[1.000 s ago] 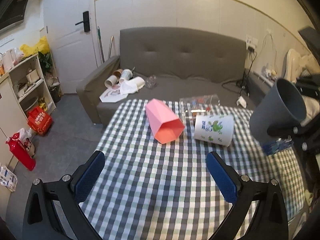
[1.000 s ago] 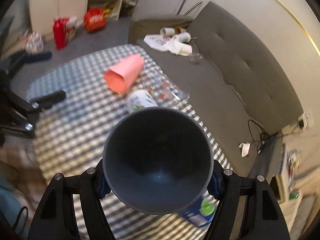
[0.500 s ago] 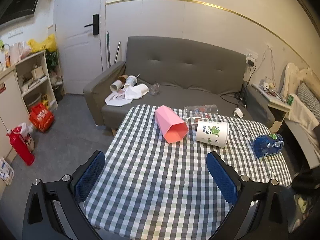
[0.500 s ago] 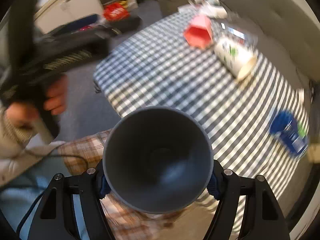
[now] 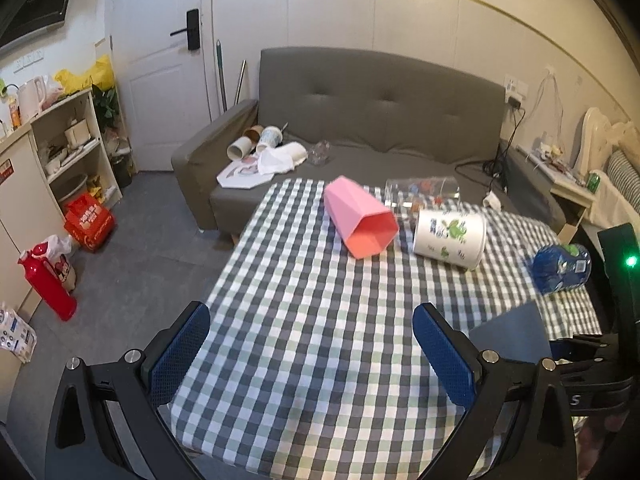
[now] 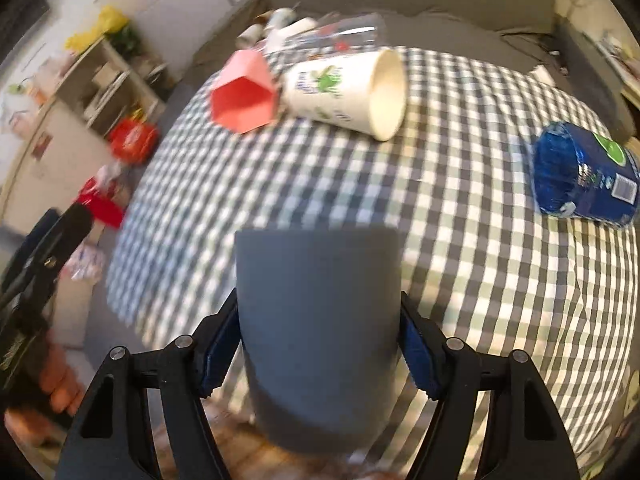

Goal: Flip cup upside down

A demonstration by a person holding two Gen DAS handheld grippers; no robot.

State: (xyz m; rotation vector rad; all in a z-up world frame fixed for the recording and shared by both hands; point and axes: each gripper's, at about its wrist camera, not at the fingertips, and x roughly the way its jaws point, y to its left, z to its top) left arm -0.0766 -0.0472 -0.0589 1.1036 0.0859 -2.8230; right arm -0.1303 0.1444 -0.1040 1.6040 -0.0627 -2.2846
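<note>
Low at the left of the left wrist view, the left gripper (image 5: 310,354) hangs wide and empty; lower right, the grey cup (image 5: 510,330) sits clamped in the right gripper (image 6: 318,350). Lower it level so the rim meets the checked tablecloth (image 5: 320,320) flat, then let go.

This is a lived-in home, a small living room. A grey tufted sofa (image 5: 372,120) stands against a panelled wall, strewn with paper cups (image 5: 256,142) and wrappers. Before it stands a table under a green-and-grey checked cloth (image 5: 320,340) (cups lie tipped over on it). A white door (image 5: 160,80) with a black lock is at the left, beside open shelves (image 5: 72,148) crowded with household odds and a kettle. Bags and a red bottle (image 5: 46,286) sit on the grey floor, and charger cables hang from a wall socket (image 5: 514,94).
</note>
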